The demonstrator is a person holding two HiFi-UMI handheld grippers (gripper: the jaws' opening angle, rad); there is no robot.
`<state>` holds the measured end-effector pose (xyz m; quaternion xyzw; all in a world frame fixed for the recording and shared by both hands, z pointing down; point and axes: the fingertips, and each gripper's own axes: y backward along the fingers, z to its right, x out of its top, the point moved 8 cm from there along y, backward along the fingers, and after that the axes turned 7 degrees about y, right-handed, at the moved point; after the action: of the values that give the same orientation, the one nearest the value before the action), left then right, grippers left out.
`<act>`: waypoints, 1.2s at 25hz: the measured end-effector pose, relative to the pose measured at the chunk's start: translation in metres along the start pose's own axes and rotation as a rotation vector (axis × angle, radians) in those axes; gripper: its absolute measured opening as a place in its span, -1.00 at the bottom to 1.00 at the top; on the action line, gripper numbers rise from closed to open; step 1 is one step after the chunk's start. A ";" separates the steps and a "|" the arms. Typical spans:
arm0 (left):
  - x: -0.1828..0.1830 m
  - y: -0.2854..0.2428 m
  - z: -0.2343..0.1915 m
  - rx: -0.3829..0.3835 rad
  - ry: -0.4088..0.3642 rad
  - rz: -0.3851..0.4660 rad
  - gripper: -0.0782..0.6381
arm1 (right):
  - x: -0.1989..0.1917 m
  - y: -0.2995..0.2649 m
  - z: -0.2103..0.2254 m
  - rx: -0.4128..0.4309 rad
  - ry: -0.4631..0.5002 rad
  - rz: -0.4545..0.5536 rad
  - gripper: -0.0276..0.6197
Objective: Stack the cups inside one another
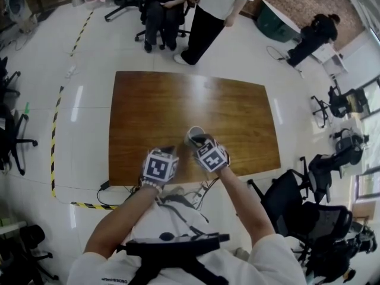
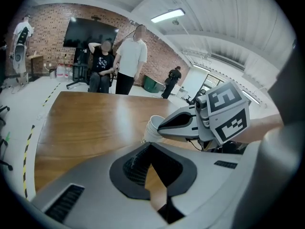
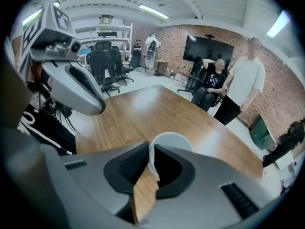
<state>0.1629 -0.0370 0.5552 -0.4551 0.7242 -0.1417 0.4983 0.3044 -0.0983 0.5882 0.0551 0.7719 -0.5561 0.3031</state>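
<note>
White cup stack (image 3: 172, 138) stands upright, mouth up, near the wooden table's (image 1: 154, 111) front edge. The right gripper (image 3: 148, 150) is right over it, jaws narrowly parted astride the near wall, not clamping. The left gripper (image 2: 150, 144) sits just beside, to the left, jaws together and empty.

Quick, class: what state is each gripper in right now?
Left gripper: closed, holding nothing.
Right gripper: open, with the wall of the white paper cup between its fingers.
</note>
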 end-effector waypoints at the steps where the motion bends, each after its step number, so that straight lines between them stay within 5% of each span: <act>1: 0.000 0.001 -0.002 0.001 0.000 -0.001 -0.79 | 0.001 0.001 0.000 -0.008 -0.006 0.005 -0.73; 5: -0.001 0.005 -0.014 -0.002 0.005 -0.003 -0.79 | 0.008 0.009 -0.002 -0.034 -0.065 0.058 -0.55; 8: 0.000 0.007 -0.019 -0.015 0.003 -0.007 -0.79 | 0.014 0.029 -0.001 -0.071 -0.197 0.142 -0.55; 12: 0.004 0.016 -0.026 -0.035 -0.025 0.008 -0.79 | 0.000 0.060 -0.002 -0.144 -0.494 0.287 -0.56; 15: 0.005 0.023 -0.035 -0.085 -0.040 0.016 -0.79 | -0.020 0.074 -0.012 -0.207 -0.754 0.410 -0.91; 19: 0.014 0.032 -0.044 -0.154 -0.076 0.062 -0.79 | -0.037 0.086 -0.041 -0.309 -0.989 0.511 -0.91; 24: 0.020 0.034 -0.039 -0.216 -0.117 0.065 -0.79 | -0.043 0.096 -0.064 -0.398 -1.074 0.520 -0.91; 30: 0.016 0.037 -0.030 -0.228 -0.131 0.059 -0.79 | -0.037 0.112 -0.075 -0.461 -1.020 0.476 -0.91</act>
<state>0.1172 -0.0373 0.5349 -0.4957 0.7146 -0.0136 0.4935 0.3515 0.0204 0.5302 -0.1141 0.5964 -0.2477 0.7549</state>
